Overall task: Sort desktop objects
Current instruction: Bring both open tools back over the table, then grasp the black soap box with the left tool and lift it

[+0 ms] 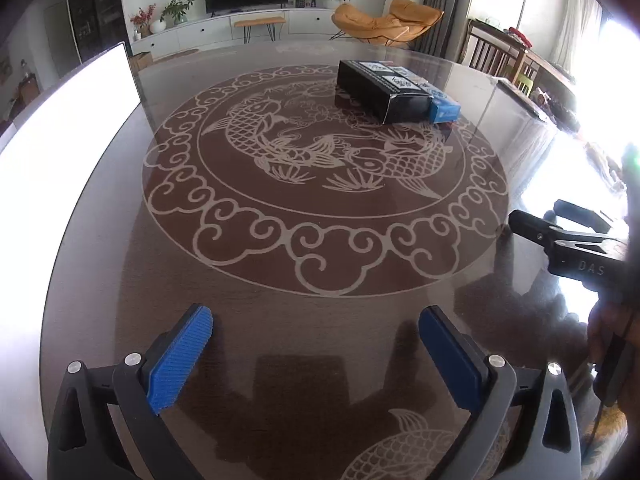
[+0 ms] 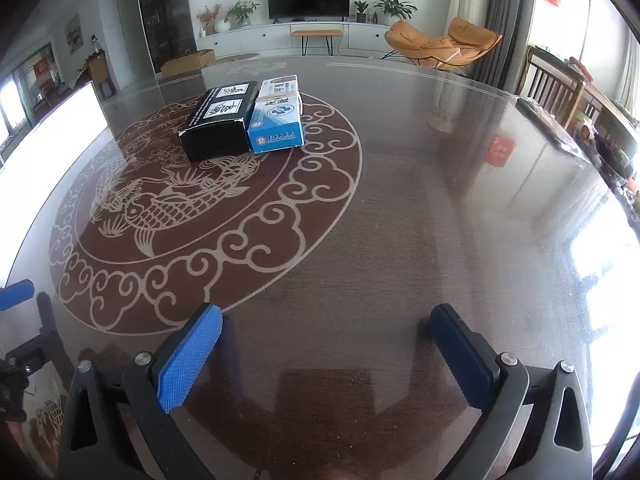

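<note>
On the table (image 2: 420,200), black box (image 2: 218,120) touches blue box (image 2: 276,126), both closed.

"DAS" on the right gripper (image 1: 536,224); box print illegible.

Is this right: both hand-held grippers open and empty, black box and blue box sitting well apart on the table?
Not quite. The black box and blue box lie side by side, apparently touching, as the right wrist view shows. The rest holds: the left hand-held gripper and right hand-held gripper are open and empty above the table.
</note>
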Motion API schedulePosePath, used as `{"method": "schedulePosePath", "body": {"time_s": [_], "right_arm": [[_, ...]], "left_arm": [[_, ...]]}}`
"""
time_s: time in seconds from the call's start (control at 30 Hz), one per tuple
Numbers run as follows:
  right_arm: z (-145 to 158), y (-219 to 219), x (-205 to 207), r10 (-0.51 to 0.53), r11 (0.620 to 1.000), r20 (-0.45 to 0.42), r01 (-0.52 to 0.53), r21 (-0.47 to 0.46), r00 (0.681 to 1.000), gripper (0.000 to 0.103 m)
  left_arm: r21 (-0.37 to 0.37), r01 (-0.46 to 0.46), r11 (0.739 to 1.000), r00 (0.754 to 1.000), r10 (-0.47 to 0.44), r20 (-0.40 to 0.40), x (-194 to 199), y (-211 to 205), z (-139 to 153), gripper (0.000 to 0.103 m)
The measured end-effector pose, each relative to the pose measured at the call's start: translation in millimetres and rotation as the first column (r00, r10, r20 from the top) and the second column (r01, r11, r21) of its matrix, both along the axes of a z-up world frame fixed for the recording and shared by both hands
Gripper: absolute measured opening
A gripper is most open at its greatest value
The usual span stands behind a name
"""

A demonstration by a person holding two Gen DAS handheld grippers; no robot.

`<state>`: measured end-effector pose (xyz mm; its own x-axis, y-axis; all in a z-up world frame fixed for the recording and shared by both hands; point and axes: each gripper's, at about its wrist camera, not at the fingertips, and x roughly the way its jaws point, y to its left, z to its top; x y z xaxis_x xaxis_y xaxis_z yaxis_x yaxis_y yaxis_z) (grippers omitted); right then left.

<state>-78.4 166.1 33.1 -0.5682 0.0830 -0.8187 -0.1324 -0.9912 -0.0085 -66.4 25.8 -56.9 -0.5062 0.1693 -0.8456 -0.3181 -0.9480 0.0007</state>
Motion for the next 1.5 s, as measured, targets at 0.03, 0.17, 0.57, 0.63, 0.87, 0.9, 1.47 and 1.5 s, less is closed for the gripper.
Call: {"method": "schedulePosePath", "body": {"time_s": [0.03,0.17,0.57,0.63,0.87,0.9,1.47,1.5], "right_arm": [[-0.9,-0.2,0.0,0.000,1.000,-0.001,0.000,0.000,1.000,0.103],[-1.3,-0.2,-0.1,0.000,1.000,-0.001,0.000,0.000,1.000,0.103],[-2.3,-0.7,-0.1,0.000,1.000,-0.001,0.000,0.000,1.000,0.103],[-2.4,-0.8,-0.1,0.000,1.000,-0.001,0.000,0.000,1.000,0.103],[-2.8,-1.1,-0.1,0.000,1.000,-0.002,0.000,0.000,1.000,0.103],[-2.7,-1.1,-0.1,0.000,1.000,-0.002,0.000,0.000,1.000,0.103],[-3.2,-1.0,-0.2,0.000,1.000,-0.002,0.000,0.000,1.000,0.103],[-3.1,-1.0,-0.2,0.000,1.000,-0.002,0.000,0.000,1.000,0.103]], "left_arm": [[-0.009,0.010,1.000,1.000,-0.010,-0.004,-3.3,3.5,-1.2,0.103],[-0.001,-0.003,1.000,1.000,0.003,-0.014,-19.4,12.5,-2.2,0.103],[0.106,0.063,0.992,0.997,-0.066,0.030,-92.9,55.0,21.9,0.103],[0.091,0.046,0.995,0.998,-0.041,-0.056,-104.5,63.7,46.1,0.103],[0.157,-0.008,0.988,1.000,0.012,-0.022,-171.0,88.4,59.1,0.103],[0.150,-0.019,0.988,1.000,0.020,-0.009,-179.8,88.8,52.7,0.103],[0.186,0.025,0.982,1.000,-0.021,-0.020,-196.2,85.7,51.7,0.103],[0.167,0.036,0.985,0.999,-0.034,-0.016,-196.5,96.2,49.9,0.103]]}}
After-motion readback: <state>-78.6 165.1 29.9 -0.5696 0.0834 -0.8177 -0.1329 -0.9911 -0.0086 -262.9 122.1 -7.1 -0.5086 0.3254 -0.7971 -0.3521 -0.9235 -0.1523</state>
